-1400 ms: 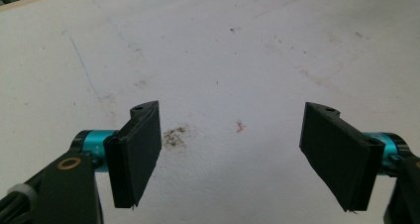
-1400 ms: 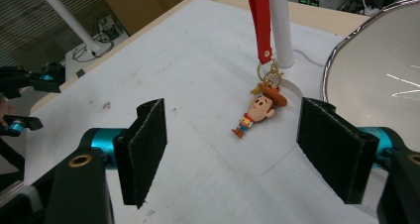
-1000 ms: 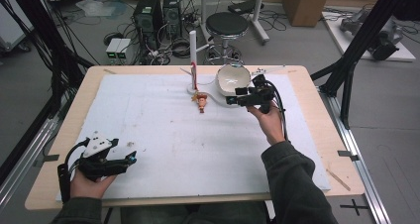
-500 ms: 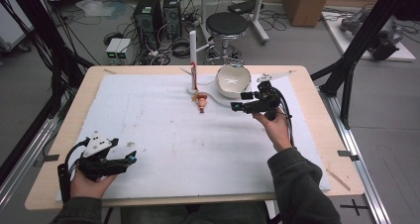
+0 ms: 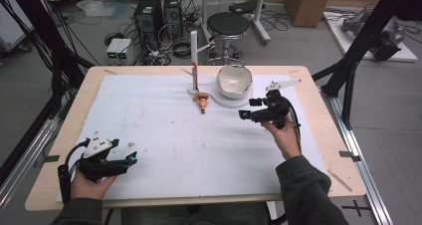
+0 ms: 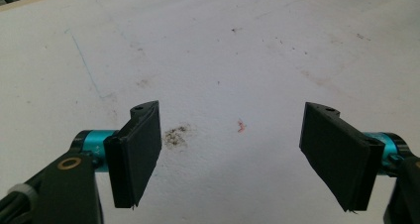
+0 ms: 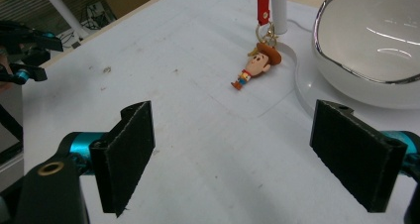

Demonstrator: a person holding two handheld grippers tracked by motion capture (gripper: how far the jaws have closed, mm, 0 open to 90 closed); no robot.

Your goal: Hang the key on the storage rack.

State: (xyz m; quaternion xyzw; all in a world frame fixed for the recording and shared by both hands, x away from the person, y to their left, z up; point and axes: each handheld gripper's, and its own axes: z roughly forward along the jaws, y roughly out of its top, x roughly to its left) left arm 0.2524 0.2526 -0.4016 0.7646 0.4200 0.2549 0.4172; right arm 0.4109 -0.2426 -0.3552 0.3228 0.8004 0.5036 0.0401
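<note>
I look down on a wooden surface (image 5: 326, 135) covered by a white sheet (image 5: 199, 145); at its far edge stands a white base (image 5: 226, 101) with an upright white post (image 5: 193, 51), and a white bowl with a silver rim (image 5: 234, 80) rests on that base. A small cowboy figure keychain (image 5: 202, 103) lies flat on the sheet, just in front of the post, its red strap (image 7: 263, 3) running up beside the post. My right hand-held gripper (image 5: 253, 108) hovers near the bowl, to the right of the keychain and apart from it; its jaws have just been opening and stand wide, nothing between them. My left hand-held gripper (image 5: 130, 157) rests at the near left corner, well apart from everything; its jaws are wide and empty.

As I judge it, the keychain is the target; the bowl sits close beside my path, so a wide jaw could knock its rim; the strap may tug against the post if I lift carelessly.
</note>
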